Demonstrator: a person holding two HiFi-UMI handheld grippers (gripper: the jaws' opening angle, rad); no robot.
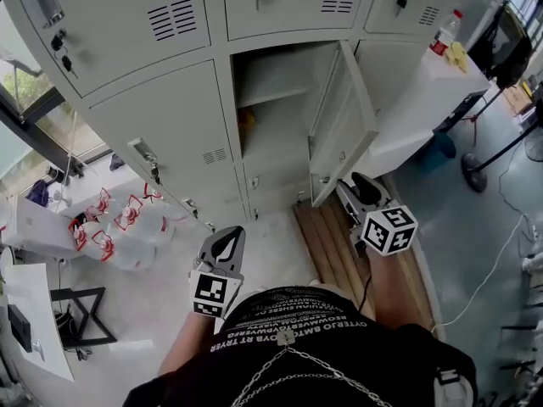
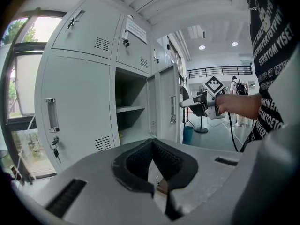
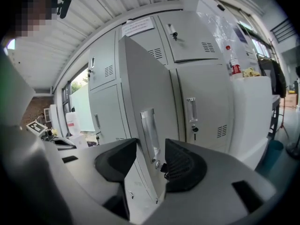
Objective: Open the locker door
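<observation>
DESK: What does the frame show, left to right?

PHOTOGRAPHER: Well left of the locker door (image 1: 344, 130), the left gripper (image 1: 227, 234) hangs low in front of the shut lockers. Its fingers (image 2: 136, 163) are closed tip to tip with nothing between them. Directly left of the door is the open compartment (image 1: 271, 121), with a bare shelf (image 1: 273, 94) across it. The door itself stands out from the locker bank (image 1: 161, 117), hinged on its right side and roughly square to the front. Just right of the door's free edge, on the handle side, is the right gripper (image 1: 355, 186). Its fingers (image 3: 183, 165) are spread wide and hold nothing. The handle (image 3: 149, 130) shows through the gap between them, but neither pad presses on it. Farther right of the door, a white worktop (image 1: 424, 100) carries a bottle (image 1: 445, 30).

DESK: Which step is that?

PHOTOGRAPHER: By my reading, the opening is all but done. The compartment is exposed and nothing grips the door, so this looks like the release.

DESK: And next?

PHOTOGRAPHER: I'd judge it calls for drawing the right gripper straight back from the handle face, wide enough to clear the door's edge so it isn't nudged shut. If a fuller swing is wanted, a light push on that same face should do it.
</observation>
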